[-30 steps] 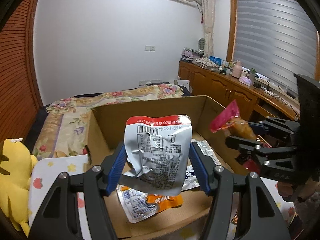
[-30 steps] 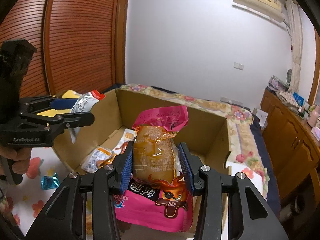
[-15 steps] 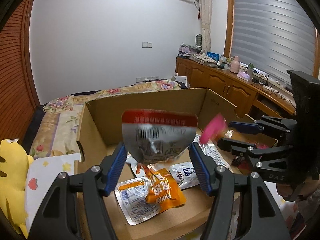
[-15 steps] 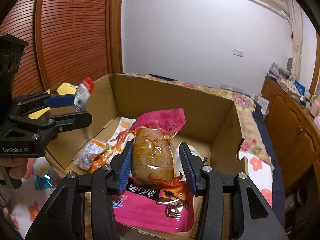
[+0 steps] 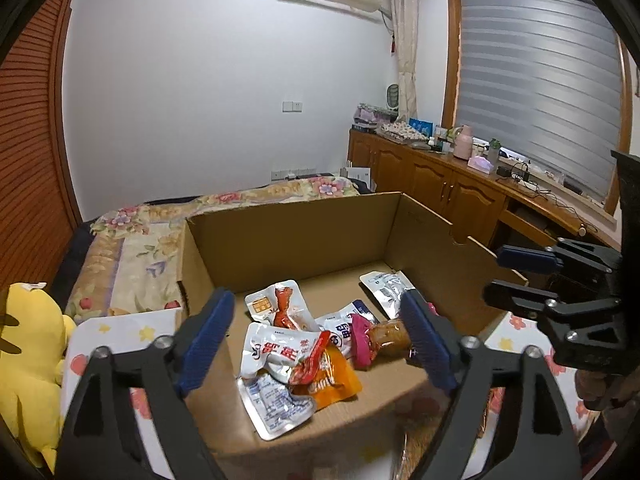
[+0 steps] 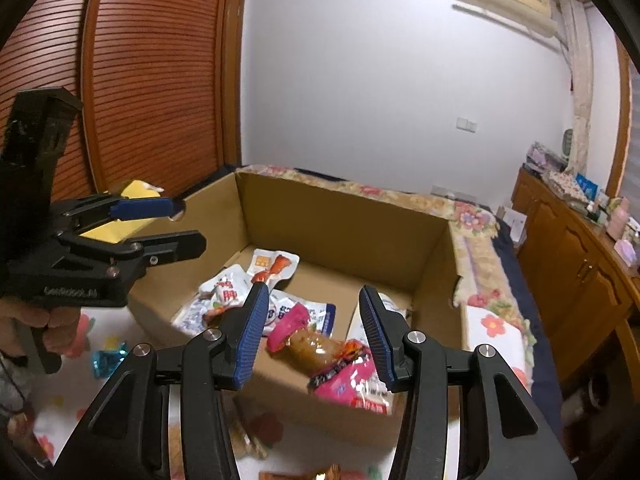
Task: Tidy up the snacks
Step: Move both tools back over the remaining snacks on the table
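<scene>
The snack packets point(image 5: 296, 356) lay in a loose heap on the floor of the cardboard box point(image 5: 296, 236), toward its near side. A white pouch with red lettering point(image 5: 280, 350) rested across an orange packet point(image 5: 332, 380), with a clear-backed white sachet point(image 5: 276, 404) at the near edge. To their right lay the pink-topped packet of brown food point(image 6: 316, 354), on its side with its pink printed end point(image 6: 352, 384) reaching to the box's near wall. We judged that they lay at odd angles because they had been dropped in rather than laid down.

We held the left tool point(image 5: 316, 340) above the near wall, its blue pads spread wide with nothing between them. The right tool point(image 6: 314, 330) was likewise open and empty, its pads standing to either side of the pink-topped packet but above it and not touching. Both pointed into the box, which suited letting go over its open top.

The box stood on a bench covered by a white cloth with flowers and stars point(image 5: 120, 328). On it, left of the box, lay a small blue-wrapped sweet point(image 6: 108, 356), which we took to be left for collecting. A yellow plush toy point(image 5: 28, 360) sat at the far left, and a bed with a floral cover point(image 5: 136, 232) lay beyond the box.
</scene>
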Demonstrator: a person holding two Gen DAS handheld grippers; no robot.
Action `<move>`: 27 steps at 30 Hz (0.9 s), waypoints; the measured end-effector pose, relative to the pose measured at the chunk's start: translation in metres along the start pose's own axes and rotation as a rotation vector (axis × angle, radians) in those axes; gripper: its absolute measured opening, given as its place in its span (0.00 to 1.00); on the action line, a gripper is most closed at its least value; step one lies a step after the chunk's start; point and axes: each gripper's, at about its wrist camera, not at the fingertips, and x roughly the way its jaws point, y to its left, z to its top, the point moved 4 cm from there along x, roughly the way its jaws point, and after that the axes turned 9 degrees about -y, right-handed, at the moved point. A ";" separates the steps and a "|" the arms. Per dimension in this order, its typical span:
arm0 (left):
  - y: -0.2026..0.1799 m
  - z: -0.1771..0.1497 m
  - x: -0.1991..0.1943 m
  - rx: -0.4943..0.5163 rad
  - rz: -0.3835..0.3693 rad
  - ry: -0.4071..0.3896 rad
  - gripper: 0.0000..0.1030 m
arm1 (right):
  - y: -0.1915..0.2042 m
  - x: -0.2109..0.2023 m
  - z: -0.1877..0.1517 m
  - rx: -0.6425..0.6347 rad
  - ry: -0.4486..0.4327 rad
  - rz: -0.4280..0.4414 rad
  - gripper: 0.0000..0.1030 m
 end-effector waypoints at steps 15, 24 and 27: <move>0.010 -0.050 -0.057 0.028 -0.012 0.073 1.00 | 0.030 -0.050 -0.045 0.092 0.036 -0.043 0.59; 0.027 -0.095 -0.074 0.012 -0.028 0.159 0.99 | 0.059 -0.026 -0.082 0.142 0.124 -0.022 0.70; 0.031 -0.105 -0.074 0.016 -0.012 0.183 0.98 | 0.064 -0.014 -0.091 0.152 0.149 -0.035 0.73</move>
